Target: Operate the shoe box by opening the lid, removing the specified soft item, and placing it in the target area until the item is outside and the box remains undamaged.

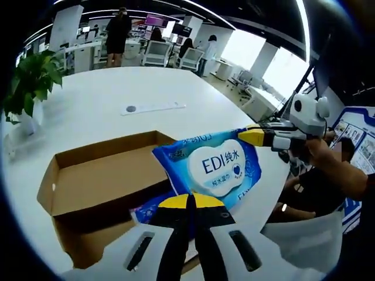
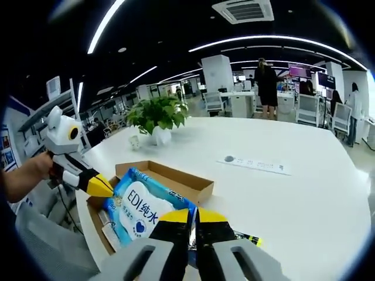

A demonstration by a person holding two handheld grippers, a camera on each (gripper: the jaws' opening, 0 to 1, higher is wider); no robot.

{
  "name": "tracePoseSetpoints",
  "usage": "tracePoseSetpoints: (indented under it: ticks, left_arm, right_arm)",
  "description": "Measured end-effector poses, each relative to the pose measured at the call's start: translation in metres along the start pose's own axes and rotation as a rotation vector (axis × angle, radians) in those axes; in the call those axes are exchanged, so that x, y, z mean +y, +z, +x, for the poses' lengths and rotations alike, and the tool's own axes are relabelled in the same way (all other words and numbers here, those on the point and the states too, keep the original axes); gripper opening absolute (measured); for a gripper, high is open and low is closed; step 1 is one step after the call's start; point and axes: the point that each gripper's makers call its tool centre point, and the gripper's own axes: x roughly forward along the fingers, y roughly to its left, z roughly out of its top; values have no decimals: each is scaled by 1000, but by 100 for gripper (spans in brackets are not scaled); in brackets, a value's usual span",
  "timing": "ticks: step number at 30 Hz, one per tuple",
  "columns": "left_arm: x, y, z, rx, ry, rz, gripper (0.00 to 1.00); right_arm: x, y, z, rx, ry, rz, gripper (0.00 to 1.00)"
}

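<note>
An open brown cardboard shoe box (image 1: 99, 178) (image 2: 186, 182) lies on the white table (image 1: 99, 88), its lid folded back. A blue and white soft wipes pack (image 1: 214, 167) (image 2: 137, 211) hangs above the box's opening, held between both grippers. My left gripper (image 1: 190, 202) (image 2: 101, 185) is shut on one edge of the pack. On the opposite side my right gripper (image 2: 193, 216) (image 1: 253, 136) is shut on another edge. A second blue packet (image 1: 146, 212) shows in the box underneath.
A potted plant (image 1: 32, 82) (image 2: 157, 117) stands near the table's edge. A white power strip (image 1: 153, 108) (image 2: 255, 164) lies further out on the table. Office chairs and standing people (image 1: 119, 32) are beyond it. A person's arm (image 1: 343, 170) holds the right gripper.
</note>
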Motion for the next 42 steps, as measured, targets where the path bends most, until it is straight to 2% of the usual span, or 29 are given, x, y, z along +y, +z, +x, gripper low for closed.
tracePoseSetpoints:
  ticks: [8,21,32,42]
  left_arm:
    - [-21,11,19,1,-33,11,0]
    - [-40,23,50,-3,-63,-14,0]
    - [-46,19,84,35,-68,-12,0]
    - [-47,9,111,86,-66,-3,0]
  right_arm:
    - [-25,2,-16,-6,-42,6,0]
    - [-64,-3,-27,12,-100,16,0]
    - [-91,-20,-26,46,-137,30,0]
    - [-101,-40,-22,87,-159,51,0]
